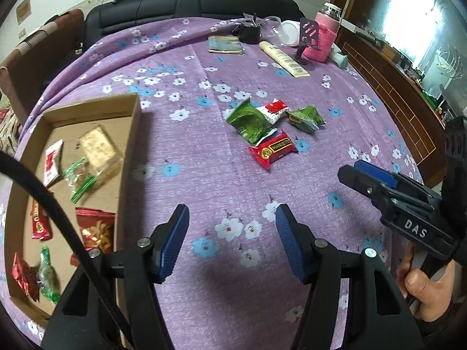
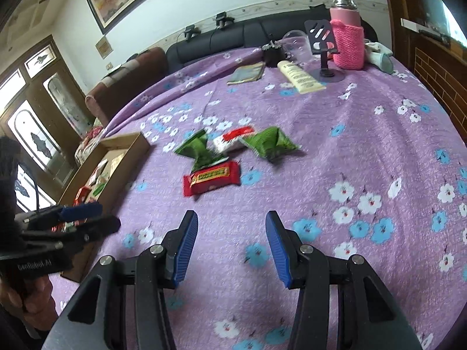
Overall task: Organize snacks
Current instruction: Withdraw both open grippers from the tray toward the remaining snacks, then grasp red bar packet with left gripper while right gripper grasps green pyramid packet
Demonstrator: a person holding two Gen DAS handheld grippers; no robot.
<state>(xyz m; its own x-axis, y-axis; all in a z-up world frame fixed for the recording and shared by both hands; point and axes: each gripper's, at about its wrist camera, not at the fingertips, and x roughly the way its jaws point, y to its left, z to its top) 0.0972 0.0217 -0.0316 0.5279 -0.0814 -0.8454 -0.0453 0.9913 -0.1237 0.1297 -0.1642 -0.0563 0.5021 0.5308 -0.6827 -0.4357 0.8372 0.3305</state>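
Note:
A cardboard box [image 1: 132, 134] lies at the left of the purple flowered cloth and holds several snack packets. On the cloth beyond my grippers lie a red packet [image 1: 273, 149], a green packet [image 1: 249, 119], a red-and-white packet [image 1: 274, 109] and a second green packet [image 1: 306, 118]. My left gripper [image 1: 232, 233] is open and empty, just right of the box. My right gripper [image 2: 232, 239] is open and empty, a short way in front of the red packet [image 2: 211, 178]. In the right wrist view the box [image 2: 116, 145] is at the left.
At the table's far end stand a pink knitted bottle [image 1: 327, 35], a black phone stand [image 1: 306, 43], a cream tube [image 1: 284, 58], a flat pouch [image 1: 226, 44] and a dark object [image 1: 249, 32]. A black sofa [image 1: 186, 5] lies behind. A wooden cabinet [image 1: 402, 93] runs along the right.

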